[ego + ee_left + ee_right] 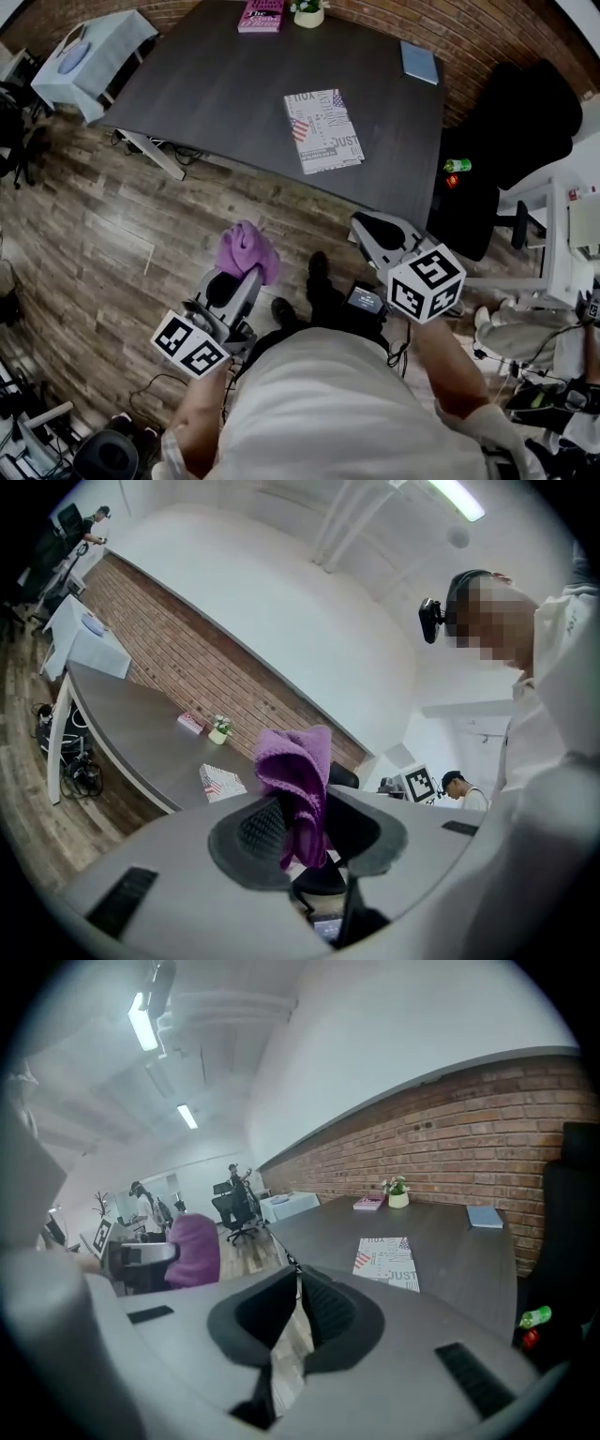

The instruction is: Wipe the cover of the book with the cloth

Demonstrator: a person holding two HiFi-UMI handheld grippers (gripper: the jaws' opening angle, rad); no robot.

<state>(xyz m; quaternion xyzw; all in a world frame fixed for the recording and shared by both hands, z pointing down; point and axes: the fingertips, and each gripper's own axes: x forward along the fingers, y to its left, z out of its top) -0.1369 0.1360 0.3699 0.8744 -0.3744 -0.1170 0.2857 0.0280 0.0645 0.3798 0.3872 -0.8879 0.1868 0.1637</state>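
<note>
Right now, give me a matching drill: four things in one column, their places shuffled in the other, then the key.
Things:
1. purple cloth
2. flag-print book
3. pink book
4. blue book

Places:
A. far right corner of the table
B. clamped in the left tool
C. lying flat near the middle of the table
D. far edge, beside the potted plant

Pairs: 1-B, 2-C, 3-D, 4-A.

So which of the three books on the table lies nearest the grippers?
The white flag-print book, set well forward toward the person; the pink book and the blue book lie along the far edge.
</note>
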